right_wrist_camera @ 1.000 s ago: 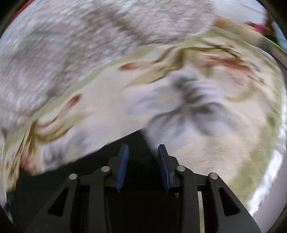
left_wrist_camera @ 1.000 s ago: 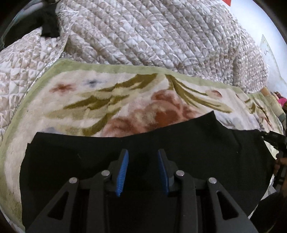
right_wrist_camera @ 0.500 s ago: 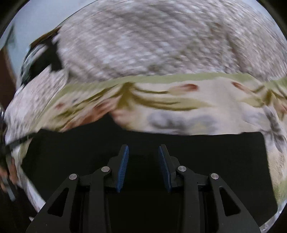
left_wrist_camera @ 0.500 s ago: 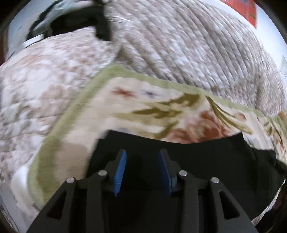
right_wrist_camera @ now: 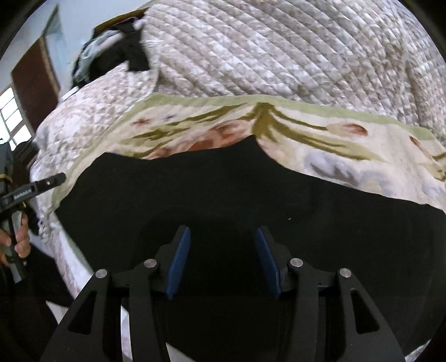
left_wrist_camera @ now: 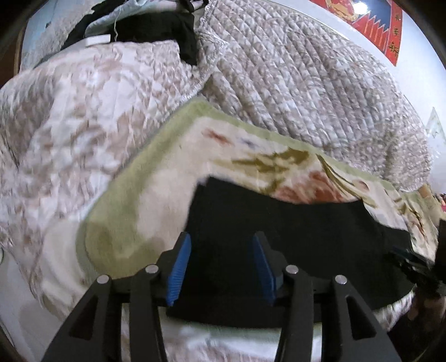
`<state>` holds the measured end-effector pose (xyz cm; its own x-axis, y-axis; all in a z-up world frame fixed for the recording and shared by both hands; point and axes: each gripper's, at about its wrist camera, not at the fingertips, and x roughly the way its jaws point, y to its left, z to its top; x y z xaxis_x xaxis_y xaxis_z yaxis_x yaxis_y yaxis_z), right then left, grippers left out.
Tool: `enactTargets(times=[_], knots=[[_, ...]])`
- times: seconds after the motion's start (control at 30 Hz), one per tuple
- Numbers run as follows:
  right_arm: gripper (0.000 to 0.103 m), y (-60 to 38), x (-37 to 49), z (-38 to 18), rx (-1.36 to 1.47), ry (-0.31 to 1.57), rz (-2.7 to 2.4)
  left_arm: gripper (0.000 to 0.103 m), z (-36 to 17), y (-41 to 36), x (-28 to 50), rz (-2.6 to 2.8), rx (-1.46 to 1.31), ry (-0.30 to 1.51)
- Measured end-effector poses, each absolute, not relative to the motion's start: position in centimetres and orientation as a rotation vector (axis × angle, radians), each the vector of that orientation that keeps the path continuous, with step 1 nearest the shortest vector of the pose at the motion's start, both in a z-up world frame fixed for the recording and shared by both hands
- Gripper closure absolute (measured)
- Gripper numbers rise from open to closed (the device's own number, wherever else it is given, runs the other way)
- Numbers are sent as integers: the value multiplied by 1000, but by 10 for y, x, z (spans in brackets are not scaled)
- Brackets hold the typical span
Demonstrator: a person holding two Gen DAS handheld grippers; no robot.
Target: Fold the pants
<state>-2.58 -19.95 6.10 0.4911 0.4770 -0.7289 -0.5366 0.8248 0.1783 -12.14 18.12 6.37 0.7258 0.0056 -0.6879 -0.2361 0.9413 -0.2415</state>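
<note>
The black pants (left_wrist_camera: 292, 231) lie flat on a floral blanket (left_wrist_camera: 156, 200), folded into a long band; they also fill the lower half of the right wrist view (right_wrist_camera: 195, 195). My left gripper (left_wrist_camera: 221, 264) is open and empty, hovering over the pants' left end. My right gripper (right_wrist_camera: 223, 259) is open and empty above the middle of the pants. The left gripper also shows at the left edge of the right wrist view (right_wrist_camera: 47, 183), held in a hand beside the bed edge.
A quilted beige bedspread (left_wrist_camera: 306, 83) is heaped behind the blanket. Dark clothes (left_wrist_camera: 156, 25) lie piled at the far left corner. A red wall hanging (left_wrist_camera: 373, 22) is at upper right. A window (right_wrist_camera: 14, 117) and brown door are at left.
Both grippers swung left. The left view now centres on the pants' left end and blanket corner. The right view went from the pants' right end to their whole length. Both stayed open.
</note>
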Motion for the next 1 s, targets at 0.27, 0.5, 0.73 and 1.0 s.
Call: enactTargets(times=[0.27, 0.5, 0.73, 1.0], knots=[[53, -181, -23, 46, -82, 899, 660, 71, 50, 178, -119, 228, -288, 776], [53, -179, -32, 53, -107, 857, 657, 78, 54, 157, -111, 241, -233, 778], [53, -183, -37, 50, -102, 871, 643, 77, 56, 137, -103, 205, -187, 769], [53, -181, -33, 48, -86, 873, 652, 62, 47, 152, -102, 241, -217, 791]])
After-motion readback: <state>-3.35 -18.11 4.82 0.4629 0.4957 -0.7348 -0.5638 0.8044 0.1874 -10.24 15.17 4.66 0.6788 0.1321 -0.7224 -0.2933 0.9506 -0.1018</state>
